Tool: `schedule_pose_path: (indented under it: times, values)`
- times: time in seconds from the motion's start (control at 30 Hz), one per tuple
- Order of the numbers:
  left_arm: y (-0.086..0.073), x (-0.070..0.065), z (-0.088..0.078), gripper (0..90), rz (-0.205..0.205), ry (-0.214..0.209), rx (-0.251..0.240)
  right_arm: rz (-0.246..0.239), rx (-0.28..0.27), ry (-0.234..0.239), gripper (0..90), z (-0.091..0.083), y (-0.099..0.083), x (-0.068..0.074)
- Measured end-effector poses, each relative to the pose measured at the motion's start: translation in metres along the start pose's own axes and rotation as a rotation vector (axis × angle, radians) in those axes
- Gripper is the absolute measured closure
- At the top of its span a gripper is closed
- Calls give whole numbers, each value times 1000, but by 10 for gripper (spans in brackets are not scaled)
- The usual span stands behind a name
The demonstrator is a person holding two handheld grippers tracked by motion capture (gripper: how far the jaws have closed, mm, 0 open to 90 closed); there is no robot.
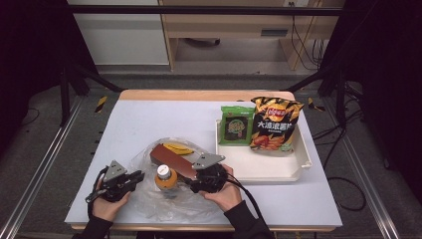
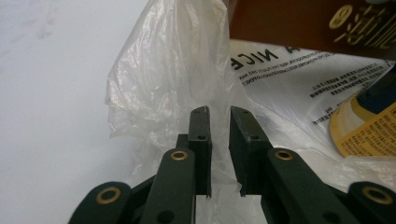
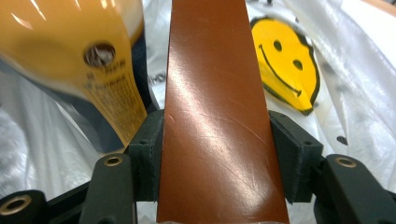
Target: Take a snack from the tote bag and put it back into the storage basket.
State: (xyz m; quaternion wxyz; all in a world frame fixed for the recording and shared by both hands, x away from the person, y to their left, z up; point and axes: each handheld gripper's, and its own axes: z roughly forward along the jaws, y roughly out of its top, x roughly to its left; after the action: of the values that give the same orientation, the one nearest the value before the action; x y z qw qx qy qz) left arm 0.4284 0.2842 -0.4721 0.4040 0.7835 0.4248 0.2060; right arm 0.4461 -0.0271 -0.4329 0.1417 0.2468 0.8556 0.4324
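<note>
Two claws work low in the high view, on a pale desk (image 1: 149,119) that takes up the middle of that frame. Right of centre on the desk sits a white tray (image 1: 298,167), with an orange-and-black crisp bag (image 1: 274,124) lying in its upper part and a smaller green packet (image 1: 235,124) just to the left of it, edges touching or nearly so. Lower centre, a clear plastic bag (image 1: 149,164) lies crumpled on the desk, a yellow smiley face (image 1: 178,148) printed on it. A long brown box (image 1: 171,161) lies slanted across the bag, its lower right end in the right claw (image 1: 199,180); in the right gripper view the pads press both long sides of the box, jaws moderately wide around it. An orange bottle (image 1: 164,177) with a pale cap sits just left of the box, at the bag's lower part. The left claw (image 1: 138,177), at the lower left of the high view, pinches a fold of the plastic bag, its jaws narrow with the film rising between the pads in the left gripper view.
</note>
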Motion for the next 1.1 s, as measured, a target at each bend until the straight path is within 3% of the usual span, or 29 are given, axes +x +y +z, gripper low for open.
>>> schedule_pose_path:
  times: [0.6, 0.77, 1.1]
  values:
    - [-1, -1, 1, 793, 10, -1, 11, 31, -138, -5, 436, -23, 24, -6]
    - [-1, -1, 1, 792, 11, 0, 11, 24, -81, -22, 436, -17, 22, -1]
    - [-3, -1, 2, 786, 6, -3, 24, 8, 39, -31, 436, 19, 3, 2]
